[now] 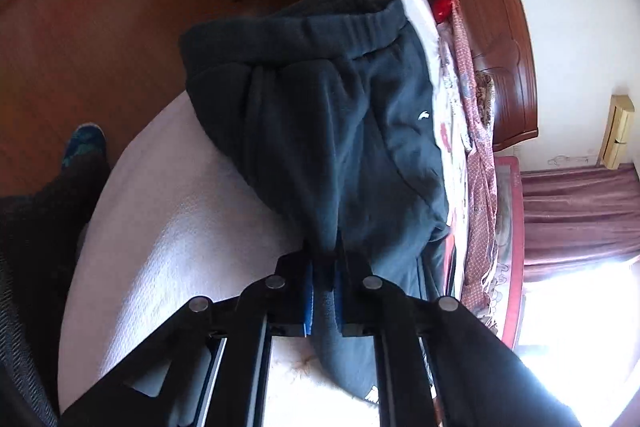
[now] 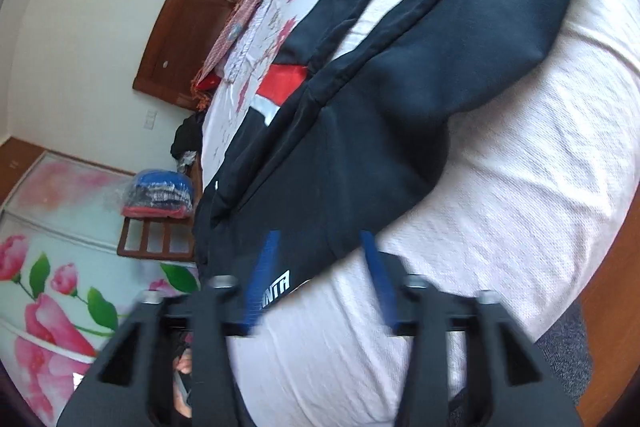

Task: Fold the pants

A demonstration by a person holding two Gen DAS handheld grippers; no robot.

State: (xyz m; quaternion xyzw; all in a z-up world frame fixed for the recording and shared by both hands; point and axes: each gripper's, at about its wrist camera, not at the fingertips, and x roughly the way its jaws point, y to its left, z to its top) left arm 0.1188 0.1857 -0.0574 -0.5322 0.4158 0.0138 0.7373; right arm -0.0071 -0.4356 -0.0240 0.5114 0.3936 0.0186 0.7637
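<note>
Dark navy sweatpants lie on a pale pink bed sheet. Their elastic waistband is at the far end, and a small white logo shows on one side. My left gripper is shut on a bunched fold of the pants near their lower end. In the right wrist view the pants lie spread on the sheet, with the legs running away from me. My right gripper is open, its blue pads wide apart over the pants' near edge with white lettering, holding nothing.
A wooden headboard and patterned pink bedding lie along the bed's far side. Another dark garment with a red and white patch lies beside the pants. A wooden floor and a chair with bagged clothes flank the bed.
</note>
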